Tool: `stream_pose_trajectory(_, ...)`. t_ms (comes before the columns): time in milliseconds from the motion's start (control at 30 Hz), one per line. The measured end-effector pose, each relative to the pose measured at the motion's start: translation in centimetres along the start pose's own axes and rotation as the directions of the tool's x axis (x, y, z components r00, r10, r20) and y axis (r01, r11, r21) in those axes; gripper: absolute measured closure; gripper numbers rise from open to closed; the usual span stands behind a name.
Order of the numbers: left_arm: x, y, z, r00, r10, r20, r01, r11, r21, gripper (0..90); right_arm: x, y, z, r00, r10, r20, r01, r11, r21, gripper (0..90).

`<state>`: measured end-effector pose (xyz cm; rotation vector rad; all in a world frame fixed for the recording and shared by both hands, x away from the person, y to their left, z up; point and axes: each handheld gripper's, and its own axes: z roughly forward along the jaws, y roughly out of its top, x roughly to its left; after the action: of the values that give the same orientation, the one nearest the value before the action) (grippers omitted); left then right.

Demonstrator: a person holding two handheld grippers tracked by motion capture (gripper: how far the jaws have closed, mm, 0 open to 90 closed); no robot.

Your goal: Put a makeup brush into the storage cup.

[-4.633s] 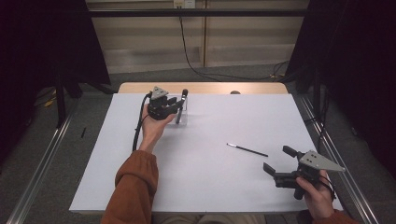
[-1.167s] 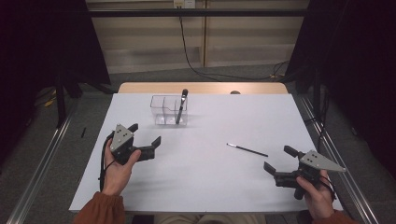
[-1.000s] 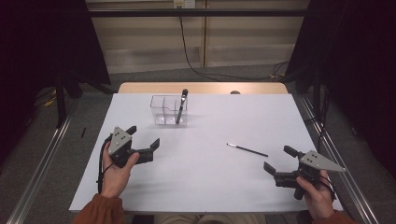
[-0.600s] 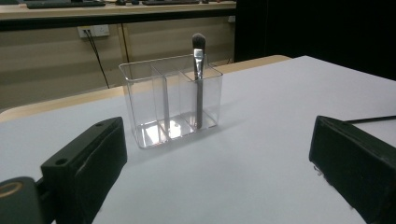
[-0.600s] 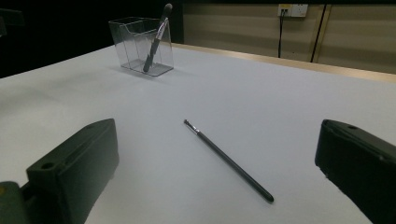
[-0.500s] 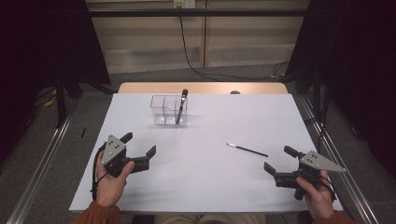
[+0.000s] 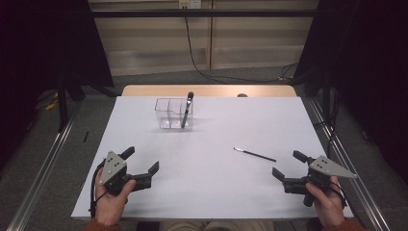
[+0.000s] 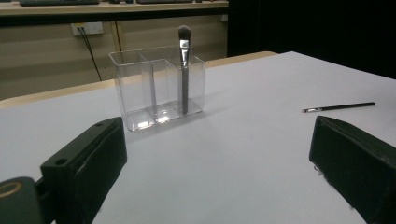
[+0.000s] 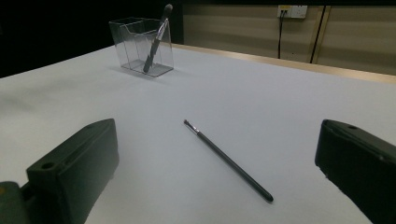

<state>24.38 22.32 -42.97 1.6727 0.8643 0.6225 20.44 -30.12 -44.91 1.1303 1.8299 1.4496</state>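
Observation:
A clear plastic organizer (image 7: 169, 115) with several compartments stands at the far middle of the white table. A large makeup brush (image 7: 186, 109) leans upright in its right compartment, bristles up. Right of centre, a thin dark brush (image 7: 255, 154) lies flat on the sheet. My left gripper (image 7: 141, 160) is open and holds nothing at the near left, well short of the organizer (image 8: 156, 88) and the standing brush (image 8: 184, 70). My right gripper (image 7: 287, 164) is open at the near right, with the thin brush (image 9: 229, 161) lying just ahead of its jaws.
The white sheet (image 7: 216, 139) covers the table, and a strip of wooden edge (image 7: 207, 90) shows at the back. Metal rails (image 7: 344, 159) run along both sides. A black cable (image 7: 192, 48) hangs down the back wall.
My left gripper has drawn back from the organizer toward the near left edge, leaving the large brush standing inside. The right gripper and the thin brush have stayed put.

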Motion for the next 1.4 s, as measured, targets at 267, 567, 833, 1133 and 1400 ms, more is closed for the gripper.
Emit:
stream_pose_trajectory(267, 0.2, -0.7, -0.9, 0.9999, -0.014, -0.004, 0.014, 0.9999, 0.008, 3.8, 0.0, 0.0, 0.1, 1.0000, 0.003, 0.008, -0.003, 1.000, 0.003, 0.0)
stream_pose_trajectory(567, 0.1, -0.9, -2.1, 0.9999, -0.015, -0.004, 0.015, 0.9999, -0.002, 3.2, 0.0, 0.0, 0.1, 0.9999, 0.007, 0.008, -0.007, 1.000, 0.001, 0.0)
stream_pose_trajectory(833, 0.0, -0.8, -2.0, 0.9999, -0.014, 0.007, 0.014, 0.9997, -0.022, 3.2, 0.0, 0.1, 0.2, 1.0000, -0.003, 0.002, 0.003, 1.000, -0.005, 0.0)
stream_pose_trajectory(1133, 0.3, -1.1, -2.4, 0.9994, -0.034, -0.004, 0.034, 0.9993, -0.013, 3.2, 0.1, 0.3, 0.4, 1.0000, -0.006, -0.001, 0.006, 1.000, -0.007, 0.0)
stream_pose_trajectory(1400, 0.0, -1.2, -3.0, 0.9988, -0.043, -0.022, 0.043, 0.9990, -0.011, 3.2, 0.5, 0.8, 0.8, 1.0000, -0.002, -0.006, 0.002, 1.000, -0.024, 0.0)
